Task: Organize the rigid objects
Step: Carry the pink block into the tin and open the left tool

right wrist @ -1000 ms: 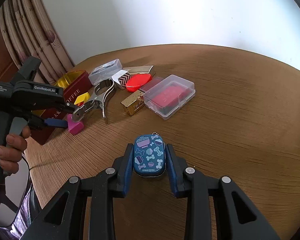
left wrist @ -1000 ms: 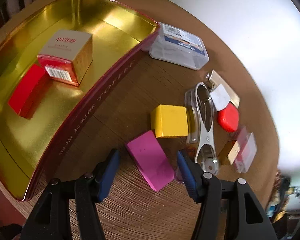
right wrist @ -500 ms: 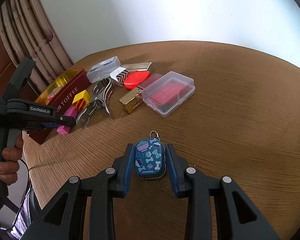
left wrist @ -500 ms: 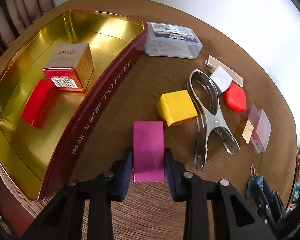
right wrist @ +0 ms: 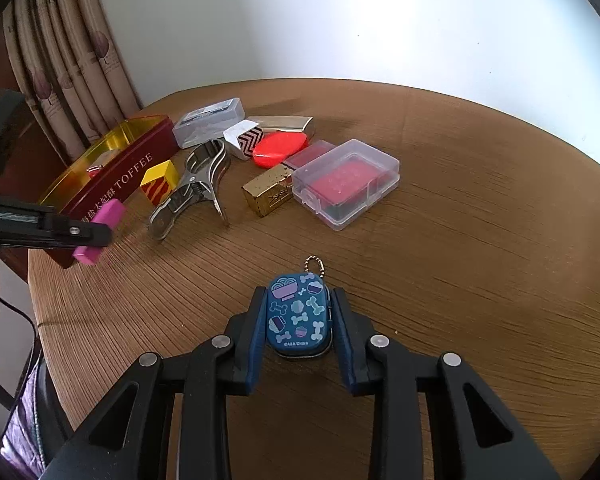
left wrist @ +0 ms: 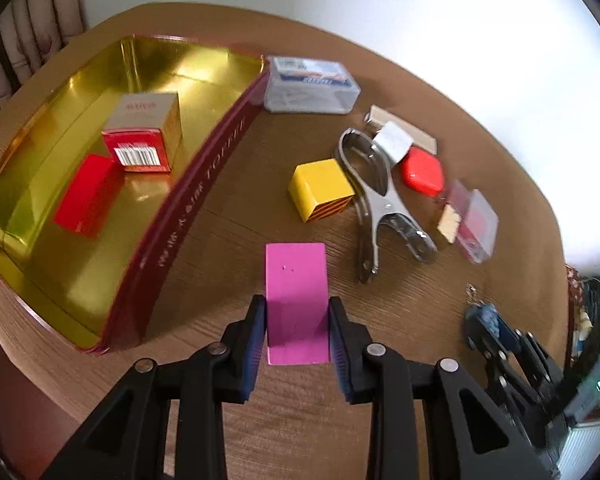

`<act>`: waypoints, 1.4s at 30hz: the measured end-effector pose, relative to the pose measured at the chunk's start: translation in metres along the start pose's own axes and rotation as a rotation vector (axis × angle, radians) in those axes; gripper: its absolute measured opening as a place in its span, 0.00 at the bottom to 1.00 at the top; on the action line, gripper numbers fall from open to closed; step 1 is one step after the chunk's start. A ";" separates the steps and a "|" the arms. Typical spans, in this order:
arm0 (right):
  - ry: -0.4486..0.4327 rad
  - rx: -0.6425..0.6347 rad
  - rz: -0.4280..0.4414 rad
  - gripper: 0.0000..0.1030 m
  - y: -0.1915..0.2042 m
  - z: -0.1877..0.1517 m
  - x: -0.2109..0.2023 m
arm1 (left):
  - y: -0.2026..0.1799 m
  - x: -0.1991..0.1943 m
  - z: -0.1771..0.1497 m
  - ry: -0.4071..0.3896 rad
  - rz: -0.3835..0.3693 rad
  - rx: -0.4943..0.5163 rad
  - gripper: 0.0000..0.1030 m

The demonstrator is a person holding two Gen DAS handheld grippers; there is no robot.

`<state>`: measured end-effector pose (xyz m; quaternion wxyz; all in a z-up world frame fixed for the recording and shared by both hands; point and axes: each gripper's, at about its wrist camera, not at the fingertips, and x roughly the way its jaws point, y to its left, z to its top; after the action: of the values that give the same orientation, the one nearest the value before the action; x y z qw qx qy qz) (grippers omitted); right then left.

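Left tongs pinch pink block | right tongs pinch blue tin, lifted block visible here

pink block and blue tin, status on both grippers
Left gripper shut on flat pink rectangular block, lifted. Right gripper shut on small blue patterned metal tin. Open gold toffee tin beside left; path unobstructed.

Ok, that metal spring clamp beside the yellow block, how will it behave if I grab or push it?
The metal spring clamp looks like rigid steel, so it probably won't flex, and seems heavy for its size. Its polished, curved handles could slip between the tongs. It lies on its side, touching the yellow block, so a push would likely make it slide or pivot, not roll, and nudge the block.
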<state>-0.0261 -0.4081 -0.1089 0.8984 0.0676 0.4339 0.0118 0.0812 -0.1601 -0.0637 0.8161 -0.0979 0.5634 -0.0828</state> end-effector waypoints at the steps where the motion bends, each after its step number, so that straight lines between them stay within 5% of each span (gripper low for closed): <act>1: -0.001 0.001 -0.004 0.28 0.000 0.000 0.000 | 0.003 -0.007 -0.002 -0.009 -0.004 0.004 0.30; 8: 0.007 -0.003 -0.007 0.28 0.000 0.000 0.000 | 0.029 -0.056 0.012 -0.090 0.015 -0.025 0.30; 12: 0.010 -0.004 -0.007 0.28 0.000 0.001 0.001 | 0.058 -0.074 0.046 -0.160 0.104 -0.043 0.30; 25: 0.015 -0.002 -0.008 0.28 0.000 0.000 0.001 | 0.110 -0.003 0.166 -0.110 0.289 0.072 0.30; 33: 0.015 -0.003 -0.011 0.28 -0.001 0.000 0.002 | 0.120 0.025 0.187 -0.069 0.296 0.095 0.30; 42: 0.017 -0.009 -0.015 0.28 0.000 -0.001 0.002 | 0.122 0.024 0.175 -0.063 0.323 0.098 0.35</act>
<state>-0.0250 -0.4082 -0.1112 0.8950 0.0601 0.4419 0.0076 0.2569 -0.0359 -0.0559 0.8400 0.0315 0.5411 0.0251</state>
